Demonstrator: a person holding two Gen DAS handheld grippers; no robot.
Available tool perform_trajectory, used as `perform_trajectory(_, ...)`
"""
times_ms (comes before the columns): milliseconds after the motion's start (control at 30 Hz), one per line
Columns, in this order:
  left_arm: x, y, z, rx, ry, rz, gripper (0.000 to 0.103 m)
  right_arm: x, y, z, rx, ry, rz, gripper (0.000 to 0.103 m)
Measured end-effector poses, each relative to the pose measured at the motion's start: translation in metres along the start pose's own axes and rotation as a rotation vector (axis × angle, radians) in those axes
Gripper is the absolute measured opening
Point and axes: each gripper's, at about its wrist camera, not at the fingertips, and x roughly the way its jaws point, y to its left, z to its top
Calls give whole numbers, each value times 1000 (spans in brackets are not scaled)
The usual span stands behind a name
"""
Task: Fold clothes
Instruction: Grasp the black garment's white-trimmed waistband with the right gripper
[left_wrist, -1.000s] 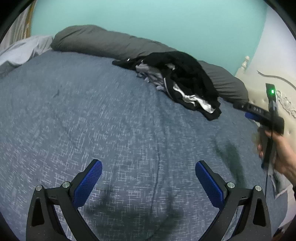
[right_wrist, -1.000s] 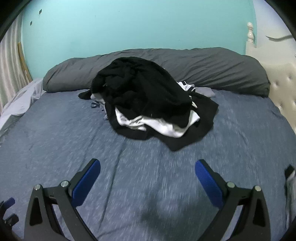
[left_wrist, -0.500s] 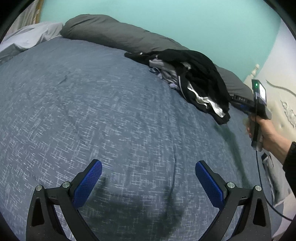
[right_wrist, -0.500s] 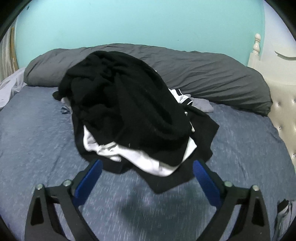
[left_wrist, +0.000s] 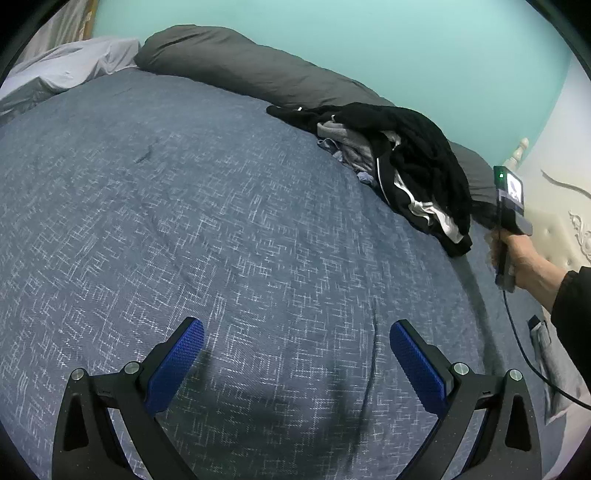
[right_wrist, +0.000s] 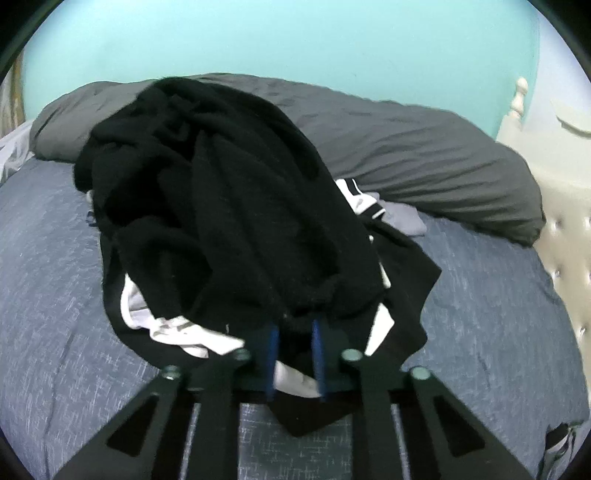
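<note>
Your right gripper (right_wrist: 295, 363) was closing on the near hem of the black garment (right_wrist: 229, 206), cloth between its pads, low centre of the right wrist view. Your left gripper (left_wrist: 295, 363) hung released over bare bed (left_wrist: 184, 206), bottom of its frame. The clothes pile (left_wrist: 399, 162) sat upper right there. Risk: the pinch probably caught white layers (right_wrist: 177, 328) beneath too, dragging several pieces together.

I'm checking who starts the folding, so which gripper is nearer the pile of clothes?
Right. The right gripper is at the pile of clothes, its jaws closing on the near edge of the fabric. The left gripper hangs open over bare blue bedspread, apart from the pile.
</note>
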Motion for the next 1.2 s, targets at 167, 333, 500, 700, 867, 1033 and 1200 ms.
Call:
perform_trajectory(167, -3, -3, -1, 2, -12, 1, 103, -51, 4, -9, -60, -87, 67, 8)
perform_trajectory(333, -10, -8, -2, 0, -8, -25, 103, -117, 21, -33, -75, -139, 213, 4)
perform_trajectory(500, -22, -17, -2, 11, -18, -50, 103, -180, 36, -76, -30, -143, 377, 2)
perform_trajectory(700, -35, -16, 2, -12, -43, -70, 103, -214, 66, -138, -76, -56, 448, 0)
perform_trajectory(867, -37, -17, 4, -16, -42, -86, 103, -194, 62, -140, -18, 24, 399, 0)
perform_trajectory(1033, -29, -14, 6, -17, -33, -74, 103, -145, 30, -112, 167, 71, 340, 69)
perform_trajectory(1200, -20, -15, 1, -8, -11, -67, 103, -89, 34, -112, 237, 154, 312, 71)
